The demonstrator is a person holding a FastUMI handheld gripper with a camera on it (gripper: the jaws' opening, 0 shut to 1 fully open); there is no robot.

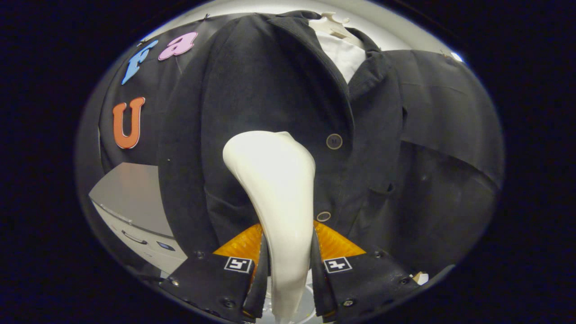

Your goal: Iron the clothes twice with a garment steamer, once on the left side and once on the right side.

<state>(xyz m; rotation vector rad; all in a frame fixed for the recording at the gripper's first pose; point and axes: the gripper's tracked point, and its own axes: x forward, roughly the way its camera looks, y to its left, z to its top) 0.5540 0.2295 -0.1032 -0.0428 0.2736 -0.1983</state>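
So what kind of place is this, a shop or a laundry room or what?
Probably a staged booth set up for garment care, not a shop. A dark jacket hangs on a hanger against black cloth, the hand-held gripper clamps a white garment steamer, and a grey appliance sits beside the jacket.

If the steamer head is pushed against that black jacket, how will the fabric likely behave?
The jacket hangs loose from a hanger, so it will probably give and swing back rather than resist. Its folds suggest soft, floppy cloth. The steamer, clamped between the gripper's fingers, looks smooth and glossy, so it should glide, catching perhaps at the buttons.
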